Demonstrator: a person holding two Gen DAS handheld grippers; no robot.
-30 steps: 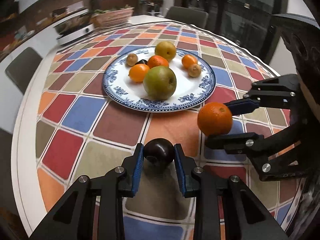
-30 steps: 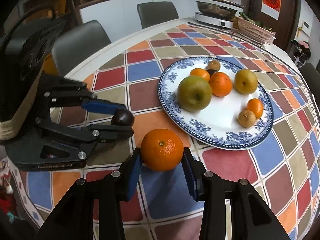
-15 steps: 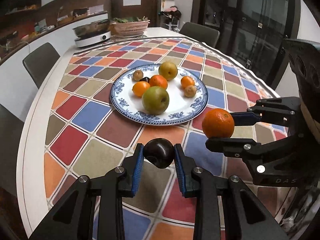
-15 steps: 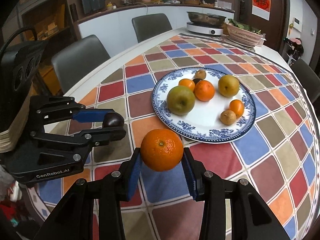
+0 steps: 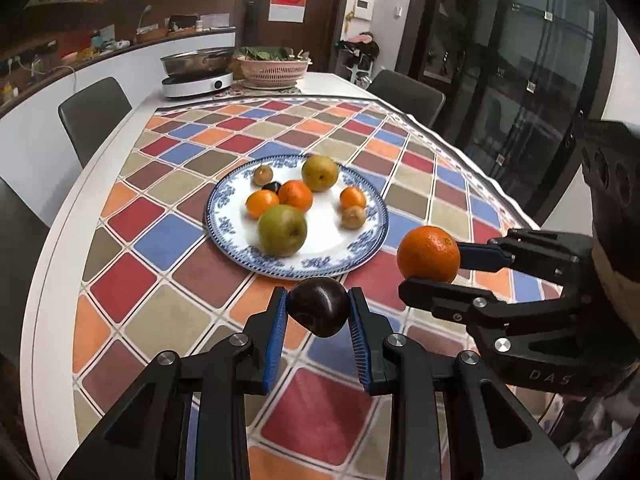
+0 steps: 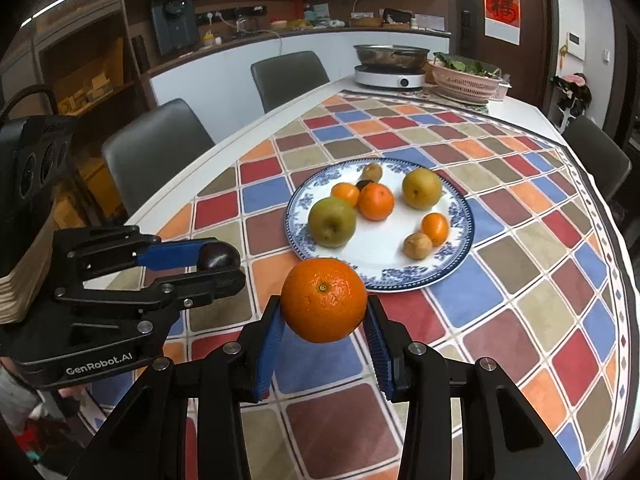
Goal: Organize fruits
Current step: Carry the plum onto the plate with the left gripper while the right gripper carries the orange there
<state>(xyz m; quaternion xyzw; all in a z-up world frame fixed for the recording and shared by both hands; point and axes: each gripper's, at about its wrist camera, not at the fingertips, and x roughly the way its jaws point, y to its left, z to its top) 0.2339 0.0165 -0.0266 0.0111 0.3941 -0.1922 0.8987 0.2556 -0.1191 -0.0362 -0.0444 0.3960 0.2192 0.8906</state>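
Observation:
My left gripper is shut on a dark plum and holds it above the table, near the front of the blue-and-white plate. My right gripper is shut on a large orange, also held in the air. The plate holds a green apple, a yellow pear, several small oranges and two small brown fruits. The left gripper with the plum shows at the left of the right wrist view; the orange shows at the right of the left wrist view.
A chequered cloth covers the round white table. At the far end stand a hot plate with a steel pan and a pink basket of greens. Grey chairs stand around the table.
Both grippers have risen and drawn back from the plate with their fruit still held. The plate now looks smaller and farther away.

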